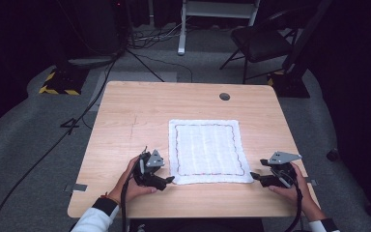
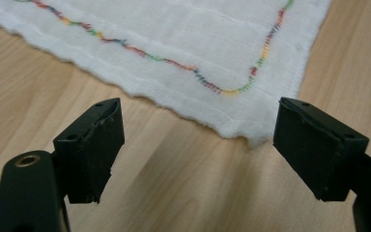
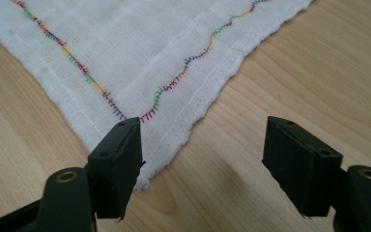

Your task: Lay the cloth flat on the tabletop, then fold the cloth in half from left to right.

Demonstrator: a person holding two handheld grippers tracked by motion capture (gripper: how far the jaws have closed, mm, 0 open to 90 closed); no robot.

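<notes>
Jaws wide on the left gripper (image 2: 198,150), nothing between the two black pads but bare wood, and the near left corner of the white cloth (image 2: 174,53) lies just ahead of them, its frayed tip close to one pad without touching. Over on the right gripper (image 3: 200,166) it's the same story: jaws spread, released, gripping nothing, though one pad (image 3: 118,164) sits right at the cloth's near right corner and hides its tip, so whether it brushes the fabric I can't tell.

Pull out to the high view and the picture comes together. The left gripper (image 1: 166,180) and the right gripper (image 1: 256,176) flank the near edge of the cloth (image 1: 206,150), one at each front corner, both held low over the table by the person's hands. The cloth itself lies flat and spread out, square to the wooden table (image 1: 125,125), a wavy multicoloured stitched border (image 1: 176,145) running just inside its hem, sitting a little right of the table's middle.

So, by my read, this is the approach for a two-handed pick at the near corners, probably the start of a fold. Next move calls for each gripper to ease forward and low, slip one pad under its corner, the other over it, and close on the thin fabric together, evenly, so the cloth doesn't skew.
</notes>
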